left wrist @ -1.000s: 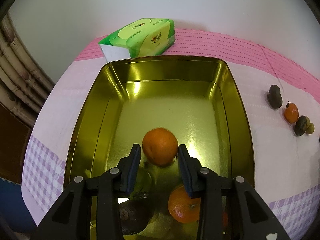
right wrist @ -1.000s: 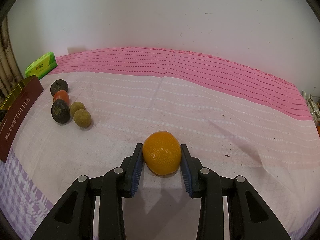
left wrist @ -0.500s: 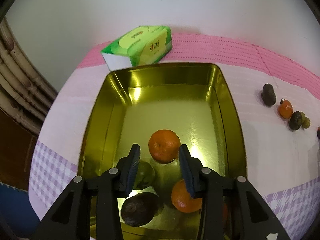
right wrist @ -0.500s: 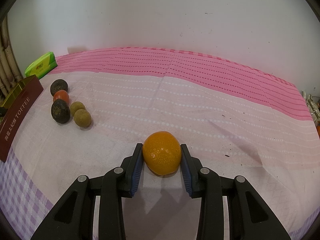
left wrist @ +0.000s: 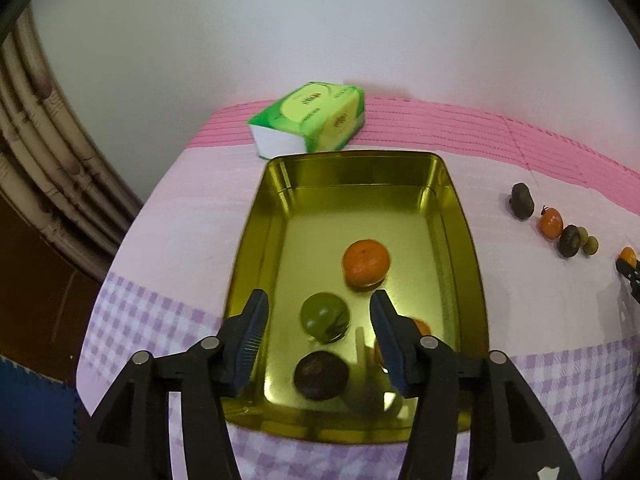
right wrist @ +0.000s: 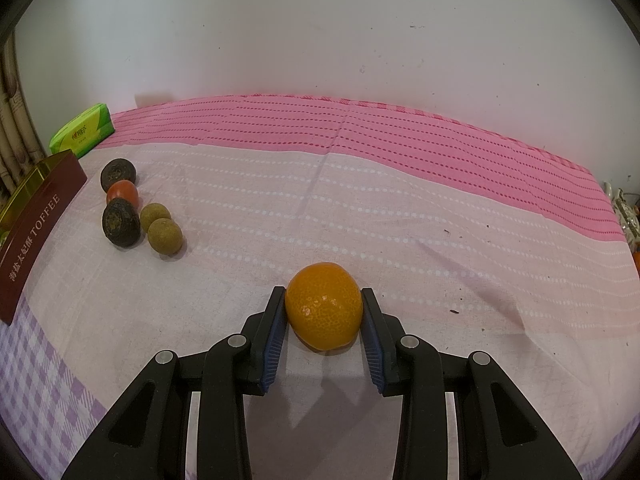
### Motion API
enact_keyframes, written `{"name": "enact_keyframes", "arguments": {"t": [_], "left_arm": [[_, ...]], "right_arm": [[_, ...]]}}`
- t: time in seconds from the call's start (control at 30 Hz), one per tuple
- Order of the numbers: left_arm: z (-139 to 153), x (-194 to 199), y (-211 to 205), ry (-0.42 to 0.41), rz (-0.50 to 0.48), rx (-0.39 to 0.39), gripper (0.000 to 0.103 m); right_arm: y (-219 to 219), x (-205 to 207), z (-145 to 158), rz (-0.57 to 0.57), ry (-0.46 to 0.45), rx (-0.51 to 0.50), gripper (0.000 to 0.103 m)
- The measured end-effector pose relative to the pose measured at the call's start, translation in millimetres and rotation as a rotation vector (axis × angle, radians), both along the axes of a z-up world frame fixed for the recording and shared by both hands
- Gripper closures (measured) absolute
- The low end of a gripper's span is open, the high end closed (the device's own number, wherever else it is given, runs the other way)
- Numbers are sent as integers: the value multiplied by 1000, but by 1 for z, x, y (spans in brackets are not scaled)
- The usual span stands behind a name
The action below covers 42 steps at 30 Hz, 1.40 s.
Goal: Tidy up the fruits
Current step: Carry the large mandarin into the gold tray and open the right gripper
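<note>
With the left gripper (left wrist: 318,334) jaws just spread and empty above the tin (left wrist: 466,236), the right gripper (right wrist: 324,330), pinching its orange (right wrist: 325,306), should lift squarely.

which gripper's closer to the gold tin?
Left. The left gripper hangs right over the gold tin, jaws open. The right gripper grips an orange off to the side.
</note>
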<state>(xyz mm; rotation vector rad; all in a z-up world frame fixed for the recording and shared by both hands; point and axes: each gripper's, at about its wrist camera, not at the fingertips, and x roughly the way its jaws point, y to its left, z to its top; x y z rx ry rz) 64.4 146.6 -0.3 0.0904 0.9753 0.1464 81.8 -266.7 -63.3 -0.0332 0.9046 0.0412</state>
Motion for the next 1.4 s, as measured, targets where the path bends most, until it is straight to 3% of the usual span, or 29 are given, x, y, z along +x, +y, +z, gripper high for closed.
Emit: {"name": "enact_keyframes", "arguments": {"t": [0.6,0.77,1.4], "left_arm": [[2,-36,25,-29,62,-35,33],[0,-44,29,-35,82,-31,24],[-3,-53,51,-63,152,-70,14]], "right_arm": [[-1,1,0,-19,2,-1,66],[1,2,0,-32,6,-3,66],[15,3,11,-40,41,-28,67]]}}
